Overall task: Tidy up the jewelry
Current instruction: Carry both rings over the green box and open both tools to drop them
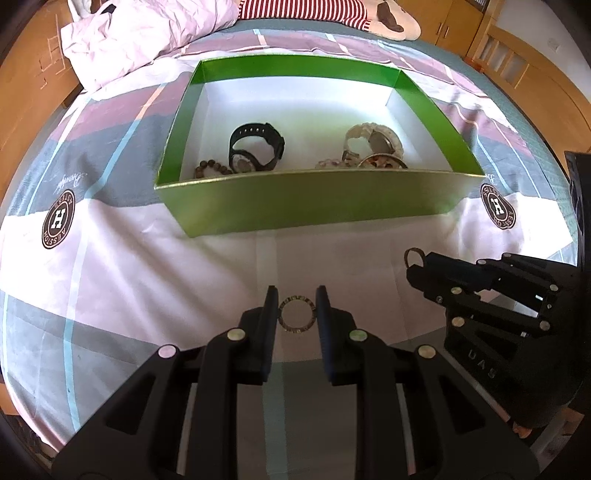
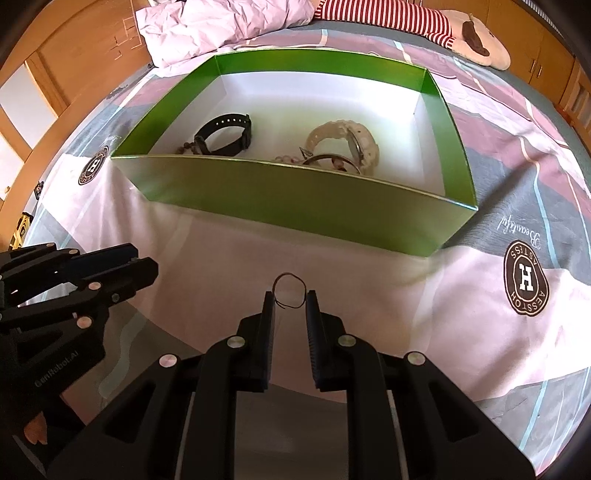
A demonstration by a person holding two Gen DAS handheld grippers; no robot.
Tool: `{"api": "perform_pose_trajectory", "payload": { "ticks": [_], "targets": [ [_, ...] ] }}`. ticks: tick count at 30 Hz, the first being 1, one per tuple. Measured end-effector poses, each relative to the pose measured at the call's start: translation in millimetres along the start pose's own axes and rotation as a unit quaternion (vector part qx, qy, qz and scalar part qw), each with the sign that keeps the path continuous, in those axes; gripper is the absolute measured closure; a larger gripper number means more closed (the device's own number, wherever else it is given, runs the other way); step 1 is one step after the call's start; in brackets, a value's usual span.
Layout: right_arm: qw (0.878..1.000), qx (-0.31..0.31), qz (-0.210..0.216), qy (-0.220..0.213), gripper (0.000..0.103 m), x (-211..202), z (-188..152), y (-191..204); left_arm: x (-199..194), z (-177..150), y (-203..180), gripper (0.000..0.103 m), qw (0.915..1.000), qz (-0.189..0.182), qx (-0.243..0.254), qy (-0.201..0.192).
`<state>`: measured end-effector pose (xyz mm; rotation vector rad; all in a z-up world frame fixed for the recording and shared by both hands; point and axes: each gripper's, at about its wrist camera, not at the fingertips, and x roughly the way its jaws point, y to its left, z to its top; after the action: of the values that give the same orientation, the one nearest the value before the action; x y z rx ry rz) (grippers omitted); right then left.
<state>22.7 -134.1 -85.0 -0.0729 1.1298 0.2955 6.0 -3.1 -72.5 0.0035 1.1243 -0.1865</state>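
Two grippers hang low over the near edge of the bed (image 1: pixel 147 280), side by side, with a strip of bare sheet between them and the green box (image 1: pixel 314 199). The box sits mid-bed, its long near wall facing both tools and standing as the one barrier ahead; its open top shows a white floor. To the box's left and right the patterned sheet runs free to the bed's side edges.

Inside the box, toward its near wall, lie a black watch (image 1: pixel 256 147) with a dark bead bracelet (image 1: pixel 214 168) beside it on the left, and a cream-coloured watch (image 1: pixel 373 138) with a metal bangle (image 1: pixel 382 160) on the right (the near wall hides their lower parts). At the far edge of the bed are a rumpled pink quilt (image 1: pixel 147 33) and a plush toy in red stripes (image 1: pixel 332 14); wooden cabinets (image 2: pixel 66 74) ring the room.

The left gripper (image 1: pixel 296 306) holds a flat patterned ring (image 1: pixel 296 314) between its fingertips, both pads touching its rim. The right gripper (image 2: pixel 290 299) has its jaws narrowed on a thin wire loop (image 2: pixel 289 293), which sticks out past the tips toward the box. Whether either piece touches the sheet I cannot tell.
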Motion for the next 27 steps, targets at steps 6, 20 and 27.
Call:
{"api": "perform_pose_trajectory", "payload": {
  "ticks": [6,20,27],
  "targets": [
    [0.999,0.012,-0.002,-0.046,0.086,-21.6,14.4,-11.1,-12.6,11.7,2.1,0.082,0.9996,0.002,-0.008,-0.026],
    [0.985,0.107,0.010,-0.133,0.086,-29.6,63.2,-53.9,-7.6,96.6,26.6,0.082,0.9936,-0.001,-0.056,-0.099],
    [0.985,0.132,0.000,-0.110,0.080,-1.8,73.5,-62.4,28.7,102.4,32.9,0.071,0.9960,0.020,-0.062,-0.062]
  ]
}}
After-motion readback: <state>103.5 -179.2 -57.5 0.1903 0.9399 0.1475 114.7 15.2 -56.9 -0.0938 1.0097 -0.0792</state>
